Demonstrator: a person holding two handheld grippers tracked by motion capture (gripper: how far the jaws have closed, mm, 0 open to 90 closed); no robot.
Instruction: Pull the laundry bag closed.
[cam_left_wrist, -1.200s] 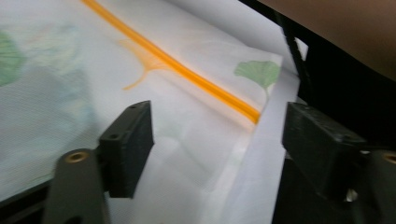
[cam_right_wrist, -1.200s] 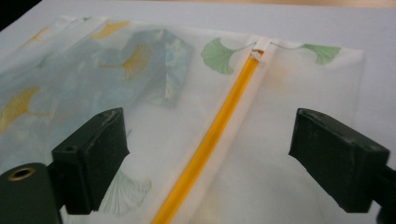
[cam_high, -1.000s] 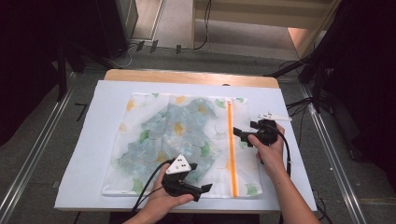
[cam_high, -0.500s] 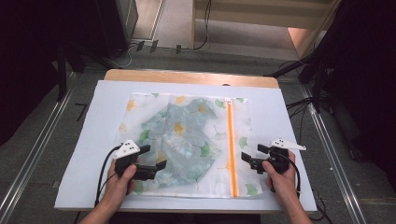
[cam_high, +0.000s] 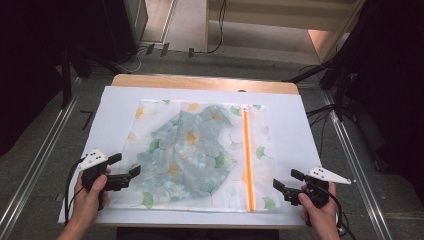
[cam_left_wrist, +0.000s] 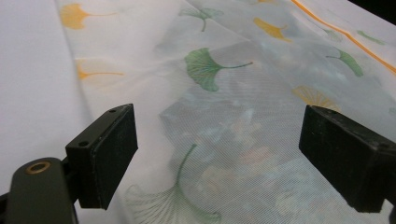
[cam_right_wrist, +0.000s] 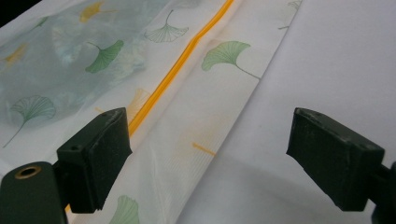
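From the high view, the mesh bag (cam_high: 200, 152) printed with ginkgo leaves lies flat on the white sheet (cam_high: 310, 135) between the 2 grippers, the left gripper (cam_high: 125, 175) just at its near-left edge and the right gripper (cam_high: 282, 186) just off its near-right corner, each held in a hand (cam_high: 90, 202). The left gripper view adds what the high view cannot resolve: its 2 jaws stand wide apart with the bag's fine netting (cam_left_wrist: 224, 135) and a darker folded cloth (cam_left_wrist: 261, 93) inside it directly ahead, nothing between them. The right gripper view shows its 2 jaws likewise wide apart and empty, the orange zipper (cam_right_wrist: 187, 49) running ahead past the left jaw, the bag's hem between the jaws and bare sheet before the right jaw.
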